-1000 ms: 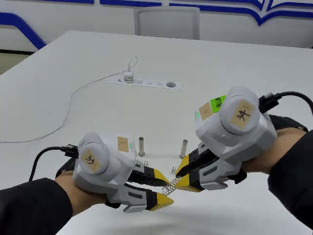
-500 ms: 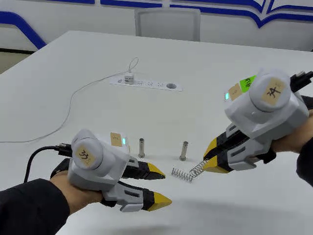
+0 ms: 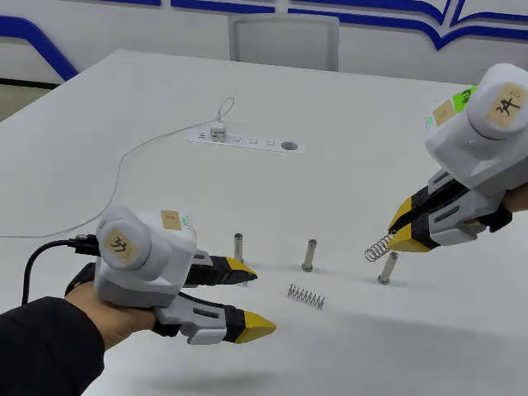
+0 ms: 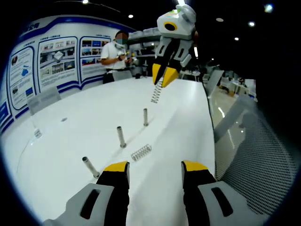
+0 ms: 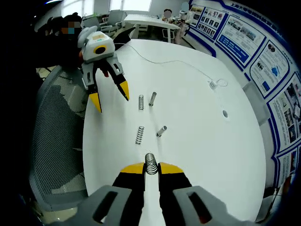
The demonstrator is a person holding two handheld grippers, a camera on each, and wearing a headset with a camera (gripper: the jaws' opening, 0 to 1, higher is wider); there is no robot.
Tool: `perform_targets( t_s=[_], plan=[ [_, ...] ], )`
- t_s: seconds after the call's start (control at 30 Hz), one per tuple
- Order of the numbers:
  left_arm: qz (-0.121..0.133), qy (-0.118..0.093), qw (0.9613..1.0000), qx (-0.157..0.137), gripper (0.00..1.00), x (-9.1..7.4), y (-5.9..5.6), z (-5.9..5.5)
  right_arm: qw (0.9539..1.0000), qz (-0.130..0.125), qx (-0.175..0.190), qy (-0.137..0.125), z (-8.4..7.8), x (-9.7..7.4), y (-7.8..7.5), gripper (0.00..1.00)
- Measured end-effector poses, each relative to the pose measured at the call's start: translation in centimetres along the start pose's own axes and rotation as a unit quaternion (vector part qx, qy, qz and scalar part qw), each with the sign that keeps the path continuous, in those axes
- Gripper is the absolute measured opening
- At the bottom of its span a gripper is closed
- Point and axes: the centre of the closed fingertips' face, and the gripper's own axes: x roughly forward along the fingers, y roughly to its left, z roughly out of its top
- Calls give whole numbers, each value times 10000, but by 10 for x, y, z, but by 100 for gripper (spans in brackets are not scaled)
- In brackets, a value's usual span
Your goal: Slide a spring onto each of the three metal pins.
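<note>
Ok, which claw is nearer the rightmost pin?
Right. The right claw hangs just above the rightmost pin, gripping a spring; the left claw sits by the leftmost pin.

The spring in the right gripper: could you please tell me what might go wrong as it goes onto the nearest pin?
1. The right gripper pinches the spring by one end only. It hangs tilted close above the pin, so it may catch on the pin's top or slip from the jaws.
2. The pin is slim and stands upright; a sideways push from the spring might tip it.
</note>
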Motion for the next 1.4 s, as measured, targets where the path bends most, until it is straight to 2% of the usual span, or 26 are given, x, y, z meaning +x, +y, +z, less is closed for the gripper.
perform_targets(
  t_s=[0.27,0.33,0.6,0.77,1.0,1.4],
  plan=[
    [320,-147,9992,-182,50,-14,16,2,9996,-62,31,266,-11,2,-17,11],
    [368,-157,9990,-214,50,-16,18,1,9995,-73,41,313,-13,2,-20,11],
    [541,-178,9979,-318,53,-23,21,-1,9970,-110,60,769,-33,12,-36,11],
    [571,-173,9976,-355,54,-24,22,-3,9947,-101,21,1025,-43,18,-40,11],
    [582,-176,9974,-393,55,-23,23,-3,9923,-18,0,1235,-50,28,-42,11],
    [594,-186,9971,-444,56,-23,24,-5,9898,71,-51,1419,-53,38,-44,11]
  ],
)
